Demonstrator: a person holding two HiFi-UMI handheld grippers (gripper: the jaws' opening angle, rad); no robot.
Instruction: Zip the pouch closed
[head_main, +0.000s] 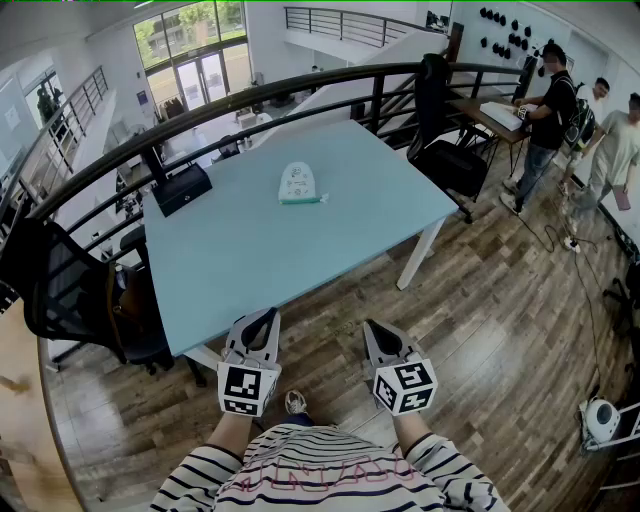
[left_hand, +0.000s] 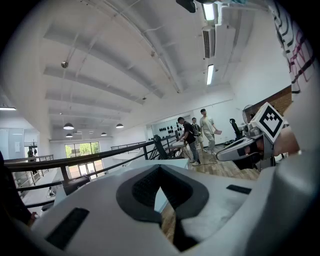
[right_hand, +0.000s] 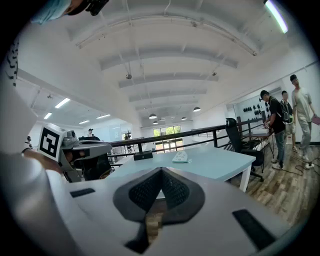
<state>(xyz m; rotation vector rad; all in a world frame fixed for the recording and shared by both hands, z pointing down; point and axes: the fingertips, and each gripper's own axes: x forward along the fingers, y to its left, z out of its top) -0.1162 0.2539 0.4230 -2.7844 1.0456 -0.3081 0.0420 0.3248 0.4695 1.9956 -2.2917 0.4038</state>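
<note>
The white pouch (head_main: 298, 184) lies flat on the light-blue table (head_main: 300, 260), toward its far edge. A black box (head_main: 181, 188) sits at the far left corner. The left gripper (head_main: 265, 318) and right gripper (head_main: 375, 328) hover just off the near edge, the 2 of them clenched on nothing.

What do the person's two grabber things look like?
The left gripper and right gripper are pale grey, with pointed jaws lined in dark ribbed pads. Each carries a cube with black-and-white square markers. The sleeves are striped black and white.
</note>
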